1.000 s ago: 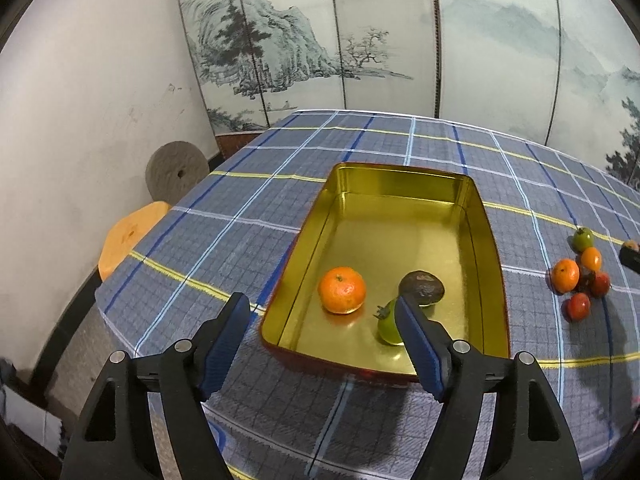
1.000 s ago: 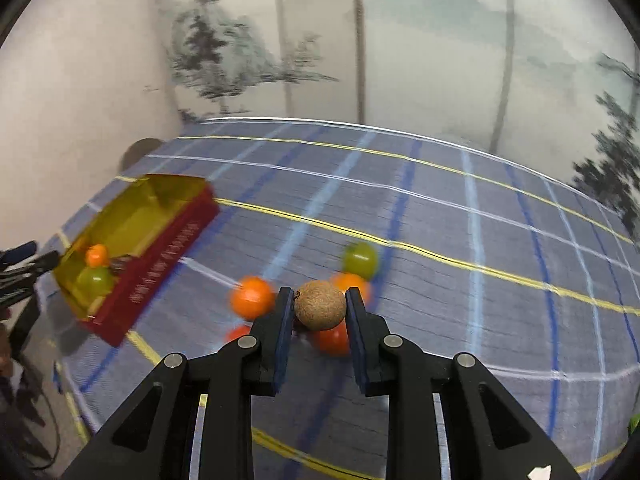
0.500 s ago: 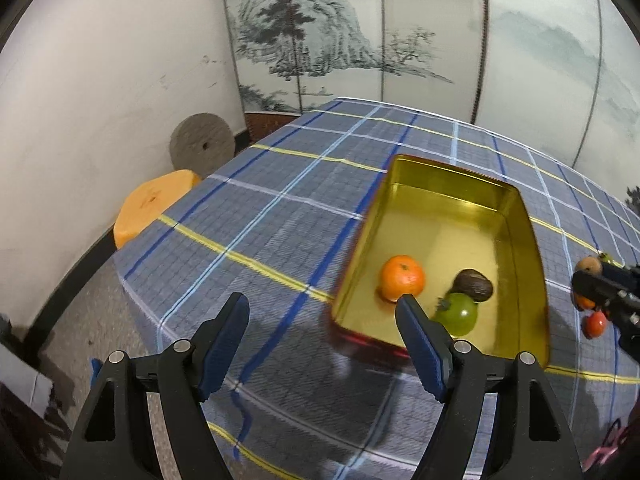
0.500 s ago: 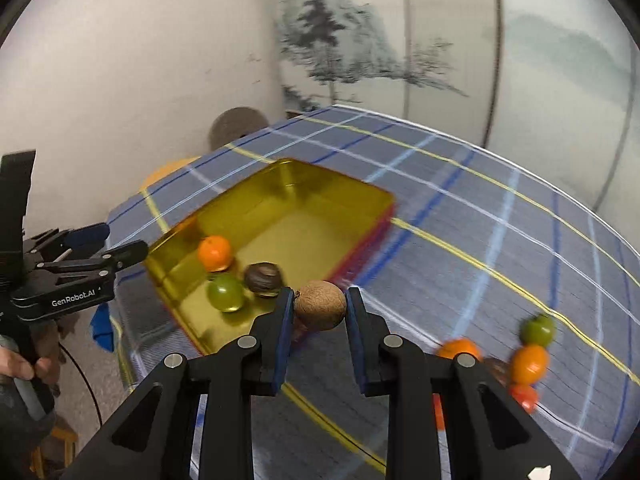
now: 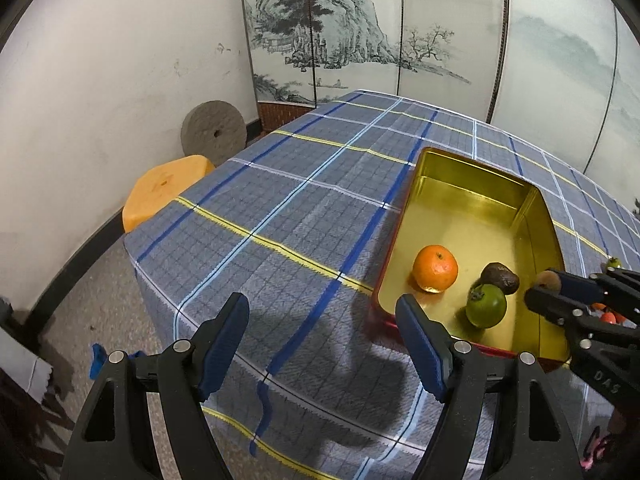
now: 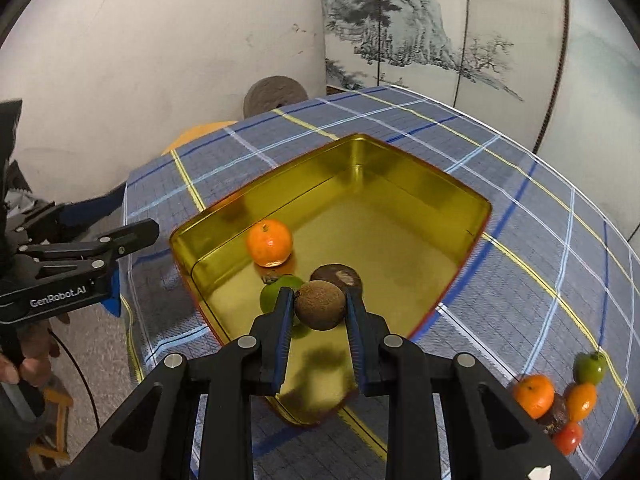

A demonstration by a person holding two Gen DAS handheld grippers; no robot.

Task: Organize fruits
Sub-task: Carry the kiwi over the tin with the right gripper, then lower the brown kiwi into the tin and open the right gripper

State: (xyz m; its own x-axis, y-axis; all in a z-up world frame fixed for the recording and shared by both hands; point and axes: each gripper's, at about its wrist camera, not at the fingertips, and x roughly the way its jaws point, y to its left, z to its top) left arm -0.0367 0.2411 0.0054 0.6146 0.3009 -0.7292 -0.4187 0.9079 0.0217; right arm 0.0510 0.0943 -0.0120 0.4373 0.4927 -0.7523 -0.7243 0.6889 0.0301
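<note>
Right gripper (image 6: pixel 320 308) clamps the kiwi (image 6: pixel 320 306) above the tin (image 6: pixel 460 188), poised for release beside orange (image 6: pixel 269 242). Left gripper (image 5: pixel 322 330) gapes empty, clear of tin.

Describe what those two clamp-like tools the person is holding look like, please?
Both are matte black plastic tongs. The left gripper and right gripper each have two angular, cut-out arms joined by silver rivets and ending in ribbed blue rubber pads. White lettering on the left one's side reads "GenRobot.AI". A thin black cable hangs below it.
</note>
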